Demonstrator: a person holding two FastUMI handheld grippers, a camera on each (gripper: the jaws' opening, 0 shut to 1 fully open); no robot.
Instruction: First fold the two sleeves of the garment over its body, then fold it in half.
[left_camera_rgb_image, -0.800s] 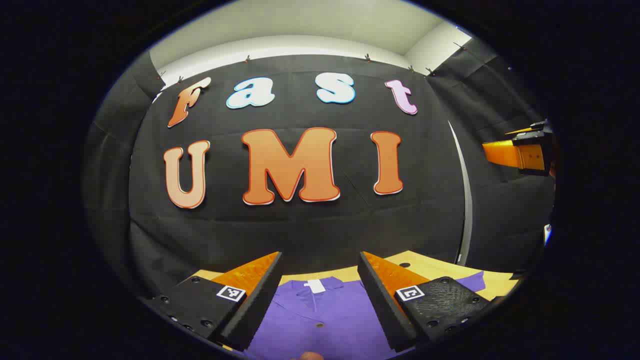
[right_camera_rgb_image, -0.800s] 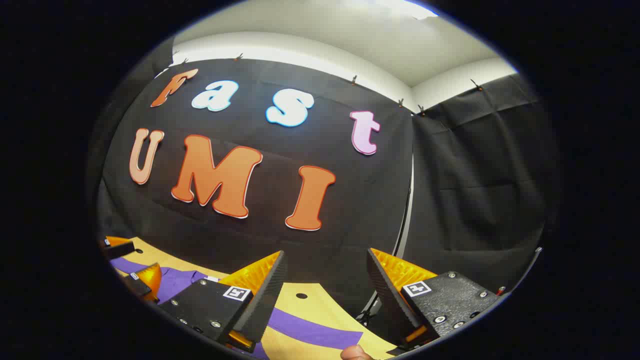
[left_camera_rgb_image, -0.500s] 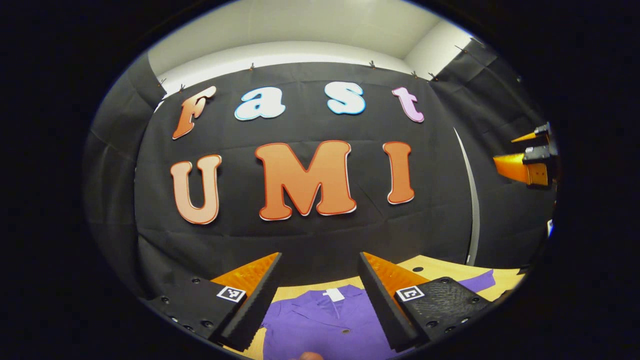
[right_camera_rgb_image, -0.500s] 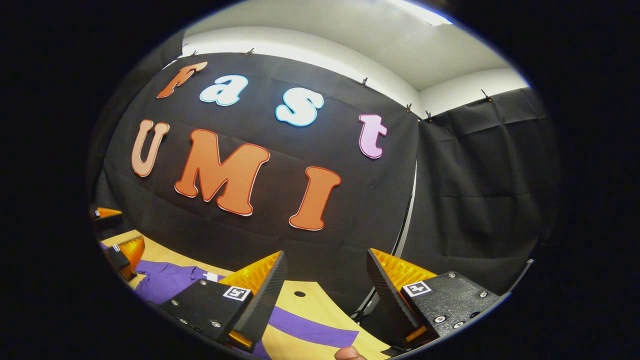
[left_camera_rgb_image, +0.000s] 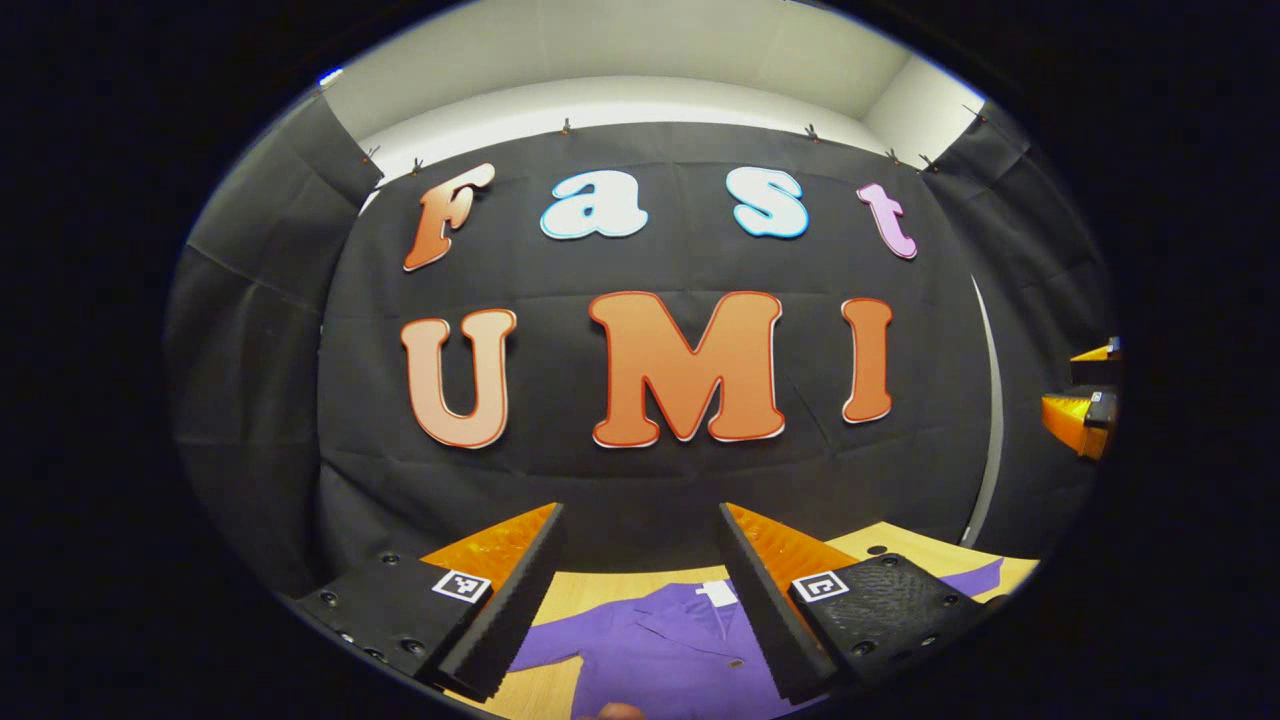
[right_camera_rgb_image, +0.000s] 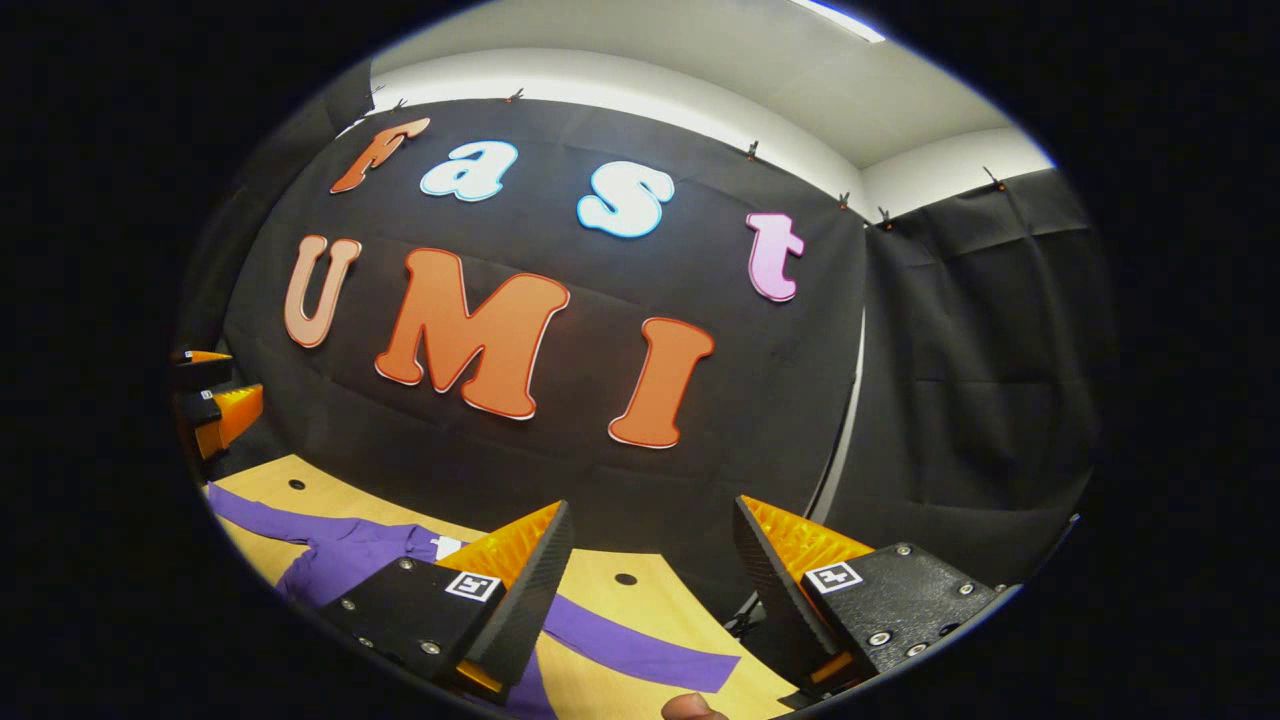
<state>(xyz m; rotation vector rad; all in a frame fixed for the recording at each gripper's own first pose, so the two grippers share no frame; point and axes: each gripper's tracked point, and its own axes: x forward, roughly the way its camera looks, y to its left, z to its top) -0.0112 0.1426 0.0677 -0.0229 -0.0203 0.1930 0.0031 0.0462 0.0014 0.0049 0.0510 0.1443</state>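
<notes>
While raised over shirt (left_camera_rgb_image: 660, 650): both claws agape.

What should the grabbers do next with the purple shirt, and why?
Probably lower the right gripper onto the sleeve lying stretched out on the table and pinch its end. The purple shirt lies flat with sleeves unfolded, and both grippers hang open above it, holding nothing.

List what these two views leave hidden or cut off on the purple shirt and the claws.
- Purple shirt, left gripper view: its lower body and hem run off the bottom edge; the left claw, whose fingers stand apart, covers both shoulders.
- Right sleeve, right gripper view: its shoulder join sits behind the right claw, also open.
- Other claw, left gripper view: cut by the right edge, so its state cannot be read there.
- Neck label: too small to read.
</notes>
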